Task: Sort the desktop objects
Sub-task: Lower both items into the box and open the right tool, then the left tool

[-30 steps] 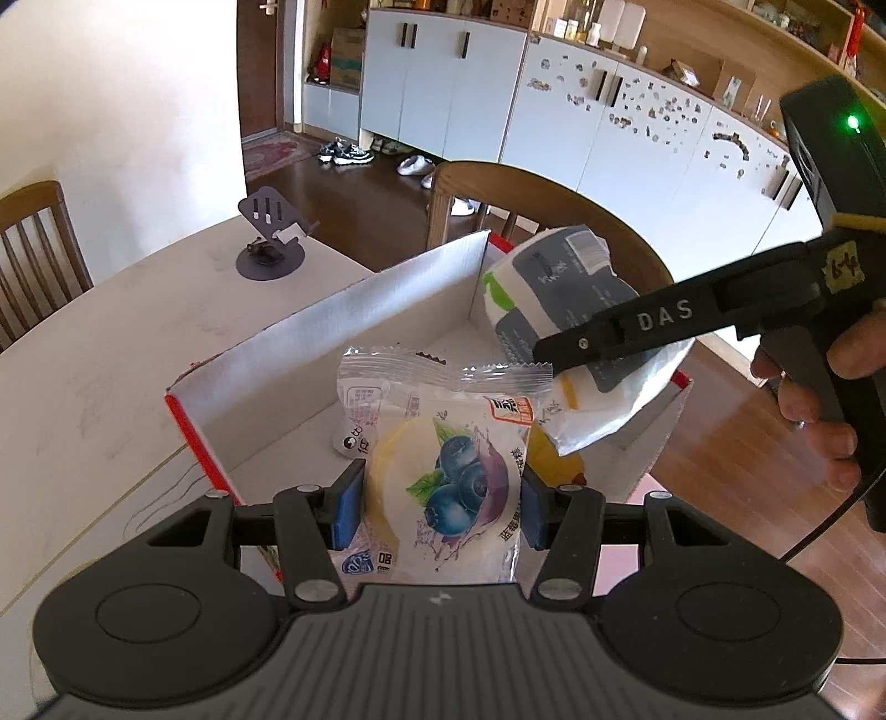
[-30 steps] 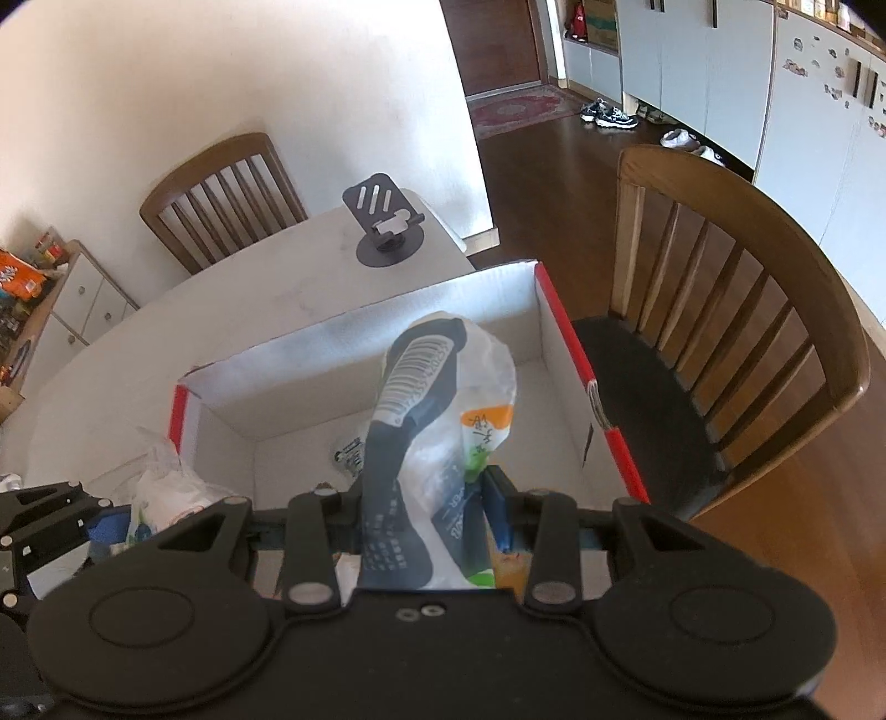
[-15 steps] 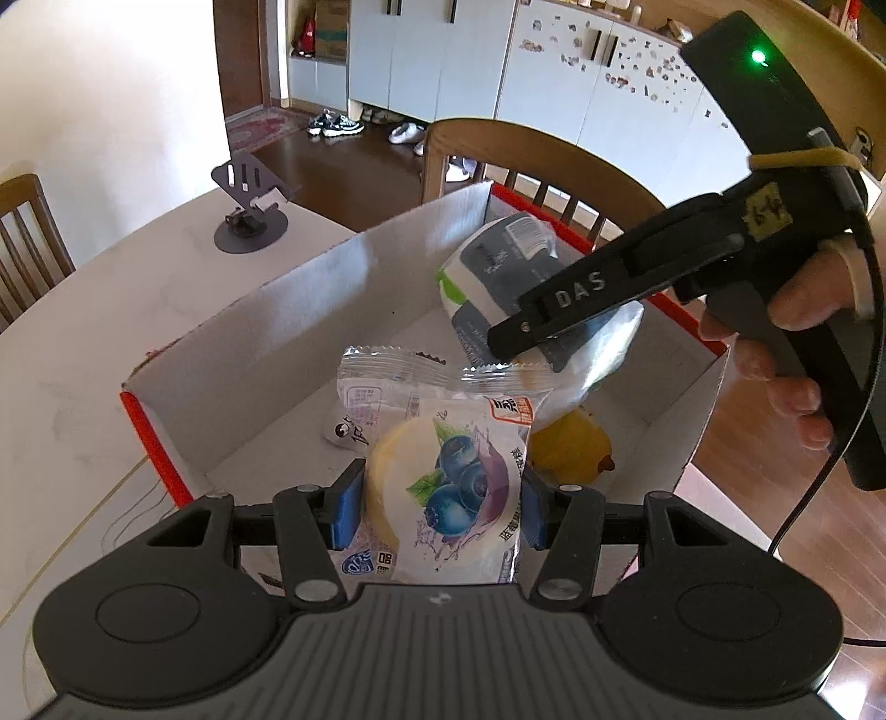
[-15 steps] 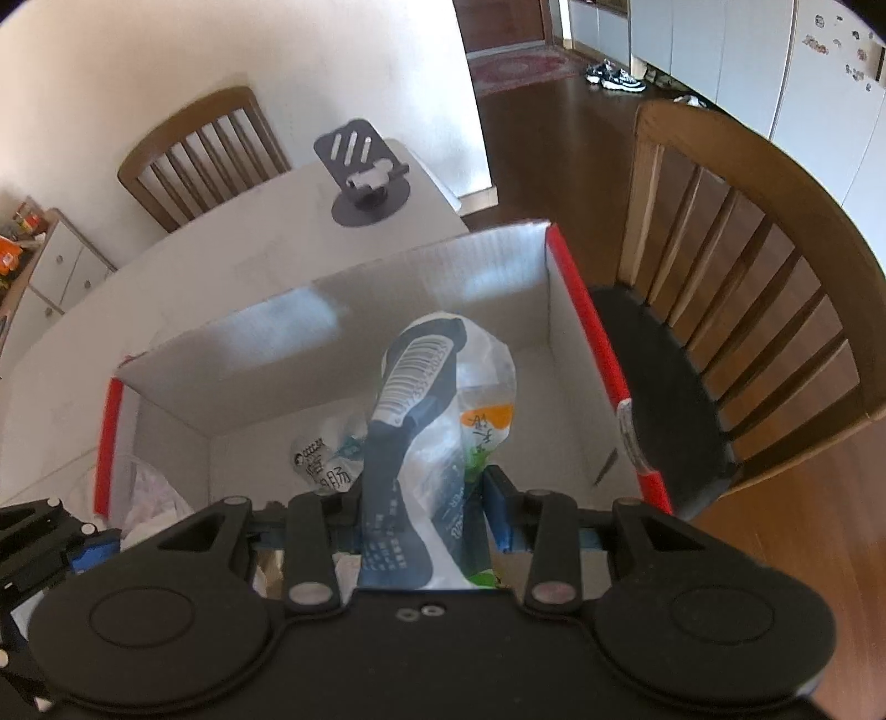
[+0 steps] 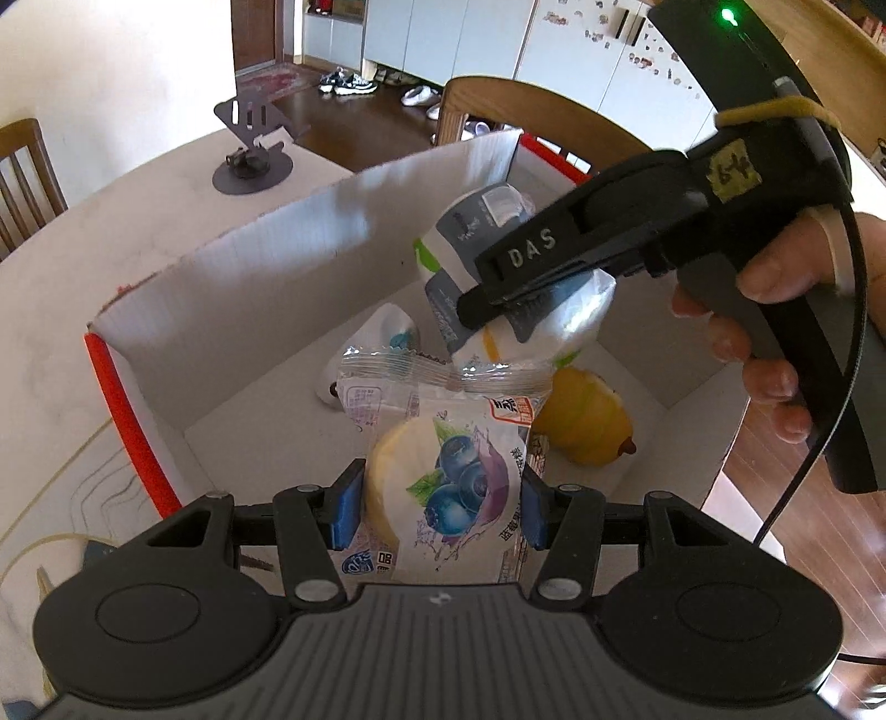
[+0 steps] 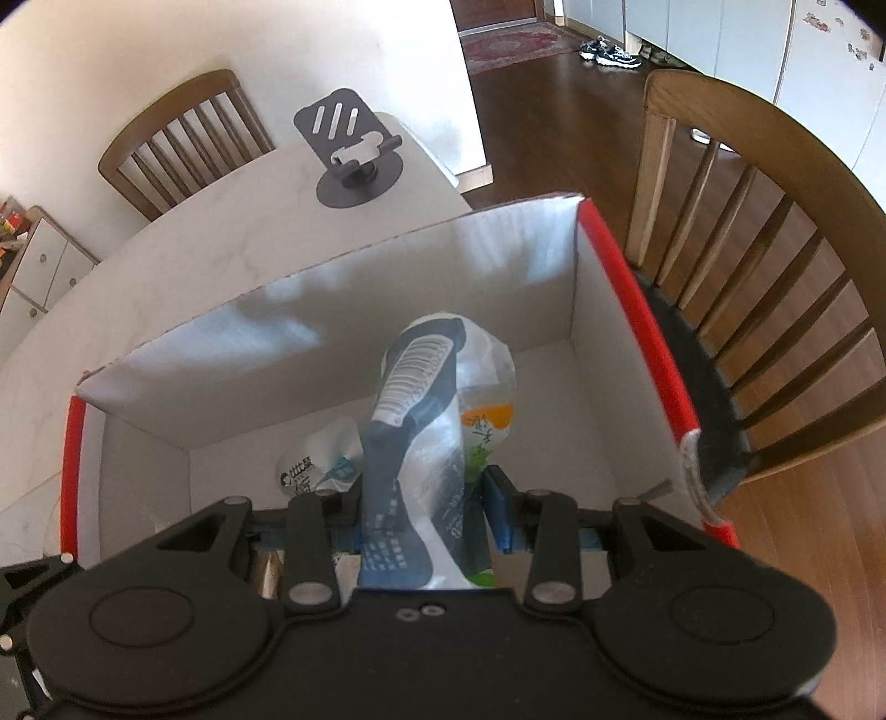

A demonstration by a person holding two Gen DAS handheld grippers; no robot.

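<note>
On the pale tabletop (image 6: 232, 232) stands a red-edged cardboard box (image 5: 288, 266). Above it, left tongs (image 5: 440, 509) clamp a blueberry cake packet (image 5: 448, 476); right tongs (image 6: 423, 501) clamp a grey-and-white pouch (image 6: 421, 443).

Place: a home, dining area.
Table: pale marble-look top (image 6: 232, 232), with wooden chairs (image 6: 775, 266) drawn up to it.
Floor: dark wood boards (image 6: 554, 111), a red rug (image 6: 509, 41) by the doorway.
Storage: white cabinets (image 5: 443, 33) along the wall.
Lived-in signs: shoes (image 5: 346, 83) and slippers (image 5: 415, 95) left by the cabinets.
</note>
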